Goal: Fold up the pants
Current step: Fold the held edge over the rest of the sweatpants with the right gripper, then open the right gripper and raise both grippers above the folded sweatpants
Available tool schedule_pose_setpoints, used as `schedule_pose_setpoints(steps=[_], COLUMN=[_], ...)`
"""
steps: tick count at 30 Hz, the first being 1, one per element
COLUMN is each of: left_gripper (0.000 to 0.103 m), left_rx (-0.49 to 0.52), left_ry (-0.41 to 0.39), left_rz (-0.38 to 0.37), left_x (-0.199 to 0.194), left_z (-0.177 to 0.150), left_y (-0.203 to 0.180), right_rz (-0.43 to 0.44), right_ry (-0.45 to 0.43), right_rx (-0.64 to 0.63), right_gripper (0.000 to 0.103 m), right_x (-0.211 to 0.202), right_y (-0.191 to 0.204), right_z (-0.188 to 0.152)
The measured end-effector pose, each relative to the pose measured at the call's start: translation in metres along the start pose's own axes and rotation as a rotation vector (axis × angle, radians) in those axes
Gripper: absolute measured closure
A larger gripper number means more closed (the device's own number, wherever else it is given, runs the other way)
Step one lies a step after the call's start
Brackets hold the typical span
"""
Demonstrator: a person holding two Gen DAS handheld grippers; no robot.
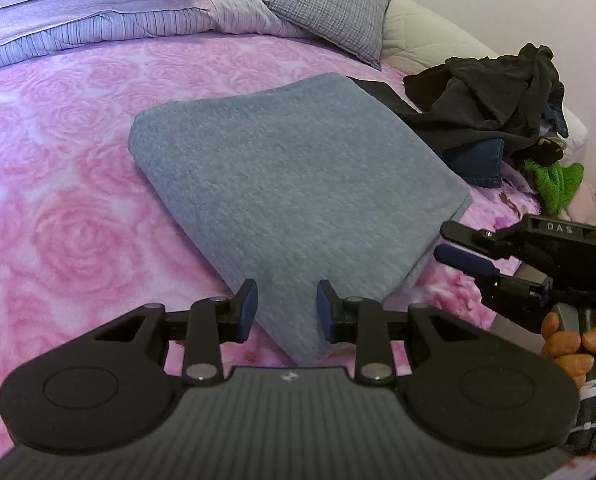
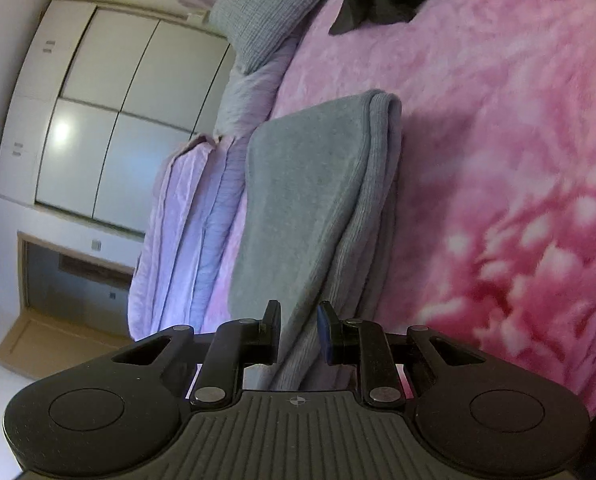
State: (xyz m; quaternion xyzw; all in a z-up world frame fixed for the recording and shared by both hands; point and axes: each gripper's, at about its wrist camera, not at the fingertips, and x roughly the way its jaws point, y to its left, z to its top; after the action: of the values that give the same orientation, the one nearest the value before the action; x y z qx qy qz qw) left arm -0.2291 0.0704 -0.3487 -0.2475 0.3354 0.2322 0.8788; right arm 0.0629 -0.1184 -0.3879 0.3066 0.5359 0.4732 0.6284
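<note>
Bed (image 1: 58,152) under a pink rose blanket carries the grey pants (image 1: 282,184), folded into a flat packet, with a dark clothes heap (image 1: 493,100) just beyond them. Left gripper (image 1: 286,312) hovers at the packet's near corner, fingers apart and empty. Right gripper (image 2: 299,334) has its fingers parted around the packet's edge, not clamped.

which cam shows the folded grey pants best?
Left wrist: the whole folded grey pants lie flat on the pink bedspread, all edges visible. Right wrist shows them edge-on, stacked layers only, running between the right gripper fingers.
</note>
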Motion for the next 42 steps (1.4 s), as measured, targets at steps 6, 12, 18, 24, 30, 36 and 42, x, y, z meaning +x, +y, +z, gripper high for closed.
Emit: schedule_pose_setpoints(steps=[6, 12, 18, 24, 30, 36, 42], left_gripper=[0.077, 0.071, 0.075, 0.075, 0.074, 0.071, 0.061], left_rx=[0.002, -0.003, -0.019, 0.004, 0.055, 0.062, 0.068], left_ry=[0.002, 0.027, -0.002, -0.07, 0.014, 0.008, 0.019], left_rz=[-0.004, -0.001, 0.007, -0.012, 0.107, 0.12, 0.146], left_x=[0.004, 0.012, -0.002, -0.008, 0.017, -0.029, -0.072], left_z=[0.001, -0.006, -0.008, 0.006, -0.001, -0.019, -0.04], left_y=[0.002, 0.009, 0.016, 0.003, -0.014, -0.03, -0.045], right_rz=[0.0, -0.214, -0.348, -0.298, -0.461, -0.442, -0.476], right_ry=[-0.023, -0.013, -0.102, -0.155, -0.009, -0.011, 0.024], right_rx=[-0.047, -0.229, -0.366, -0.774, -0.914, -0.921, -0.922], right_gripper=[0.103, 0.103, 0.103, 0.103, 0.096, 0.051, 0.049], right_x=[0.008, 0.009, -0.012, -0.004, 0.03, -0.028, -0.061], right_y=[0.004, 0.008, 0.022, 0.072, 0.07, 0.086, 0.101], right_z=[0.003, -0.015, -0.024, -0.058, -0.085, -0.119, -0.145])
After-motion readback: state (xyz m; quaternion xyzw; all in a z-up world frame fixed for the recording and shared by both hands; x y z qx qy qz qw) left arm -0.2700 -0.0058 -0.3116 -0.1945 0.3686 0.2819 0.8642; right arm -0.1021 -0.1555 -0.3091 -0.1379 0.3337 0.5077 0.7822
